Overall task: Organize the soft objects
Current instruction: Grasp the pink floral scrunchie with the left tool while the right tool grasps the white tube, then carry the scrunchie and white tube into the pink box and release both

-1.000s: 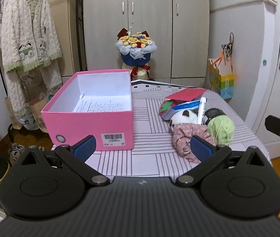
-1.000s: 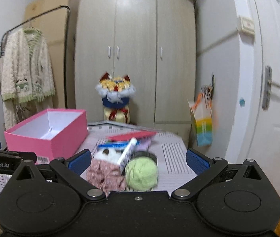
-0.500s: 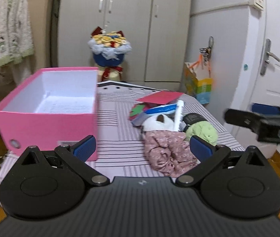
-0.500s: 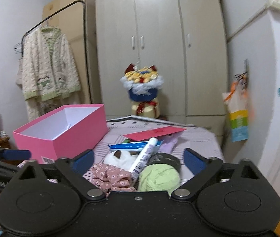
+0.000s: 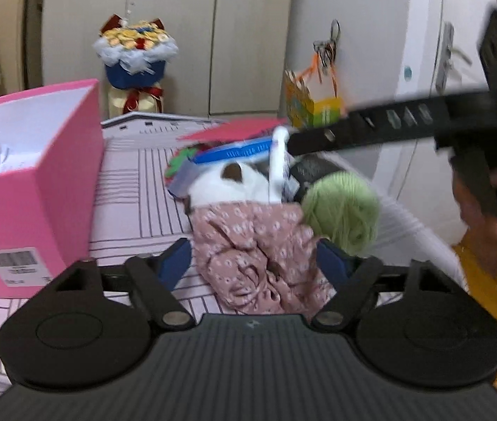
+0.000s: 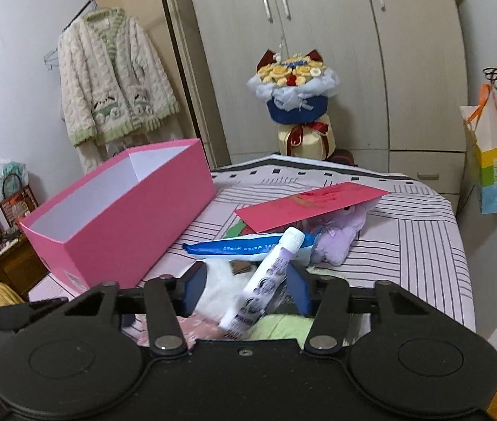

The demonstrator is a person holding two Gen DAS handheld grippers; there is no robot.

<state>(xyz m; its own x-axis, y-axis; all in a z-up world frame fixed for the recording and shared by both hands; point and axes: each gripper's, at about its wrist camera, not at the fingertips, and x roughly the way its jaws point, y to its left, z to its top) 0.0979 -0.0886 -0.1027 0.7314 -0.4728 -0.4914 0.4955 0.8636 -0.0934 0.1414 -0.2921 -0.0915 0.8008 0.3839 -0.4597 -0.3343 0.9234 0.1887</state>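
Note:
A pile of objects lies on the striped table: a pink floral cloth (image 5: 259, 245), a green yarn ball (image 5: 343, 207), a white plush toy (image 5: 231, 182), a purple plush (image 6: 339, 238), a white tube (image 6: 266, 277), a blue tube (image 6: 245, 245) and a red envelope (image 6: 311, 203). My left gripper (image 5: 253, 261) is open with its fingers on either side of the floral cloth. My right gripper (image 6: 246, 287) is open above the pile, its fingers astride the white tube and the white plush (image 6: 220, 287). An open, empty pink box (image 5: 20, 175) stands to the left, also in the right wrist view (image 6: 125, 210).
A flower bouquet (image 6: 297, 84) stands behind the table by the wardrobe (image 6: 318, 35). A knit cardigan (image 6: 115, 77) hangs at the left. A colourful paper bag (image 6: 494, 161) hangs on the right wall. The table's right edge (image 6: 466, 280) is near the door.
Both grippers have moved in over the pile. The left one now straddles the floral cloth, the right one hovers over the white tube. Both jaws have narrowed but stay open.

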